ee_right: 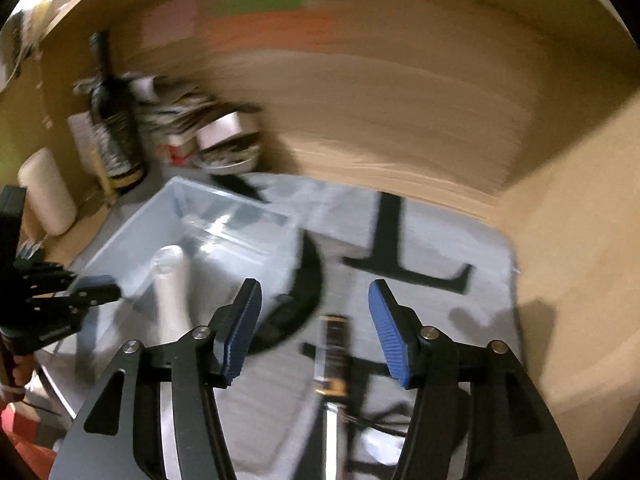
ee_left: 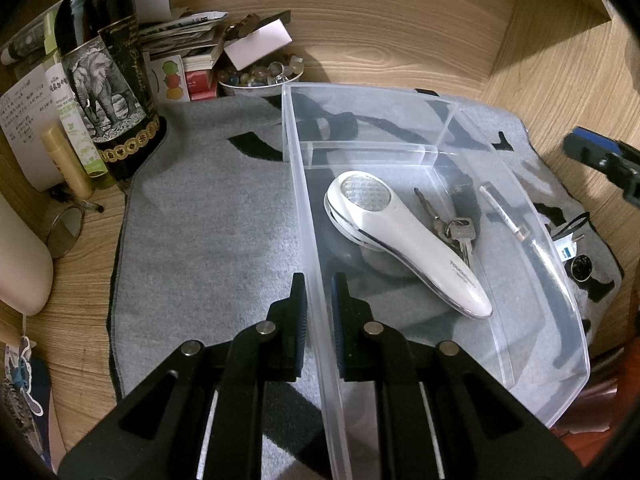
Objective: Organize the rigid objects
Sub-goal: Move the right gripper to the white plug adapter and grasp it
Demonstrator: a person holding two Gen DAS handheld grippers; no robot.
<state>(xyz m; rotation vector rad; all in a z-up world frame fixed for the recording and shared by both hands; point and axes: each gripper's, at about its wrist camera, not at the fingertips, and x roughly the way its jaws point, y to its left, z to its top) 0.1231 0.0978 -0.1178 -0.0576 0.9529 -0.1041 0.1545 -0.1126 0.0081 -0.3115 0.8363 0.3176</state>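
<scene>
A clear plastic bin (ee_left: 560, 300) sits on a grey mat (ee_left: 208, 216). Inside lie a white lint shaver (ee_left: 400, 236), a bunch of keys (ee_left: 452, 228) and a clear tube (ee_left: 504, 212). My left gripper (ee_left: 320, 300) is shut on the bin's left wall. My right gripper (ee_right: 316, 300) is open and empty above the mat, over a thin black, gold and silver stick (ee_right: 334, 360) with a black cord. The right wrist view is blurred; the bin (ee_right: 180, 204) with the shaver (ee_right: 172, 296) shows at its left. The right gripper also shows in the left wrist view (ee_left: 600, 156).
A dark wine bottle (ee_left: 108, 76), papers, a bowl of glass beads (ee_left: 260, 76), a lip balm stick (ee_left: 66, 160) and a small mirror (ee_left: 64, 232) crowd the back left. A black round disc (ee_left: 581, 267) and a small plug lie right of the bin. Wooden walls enclose the desk.
</scene>
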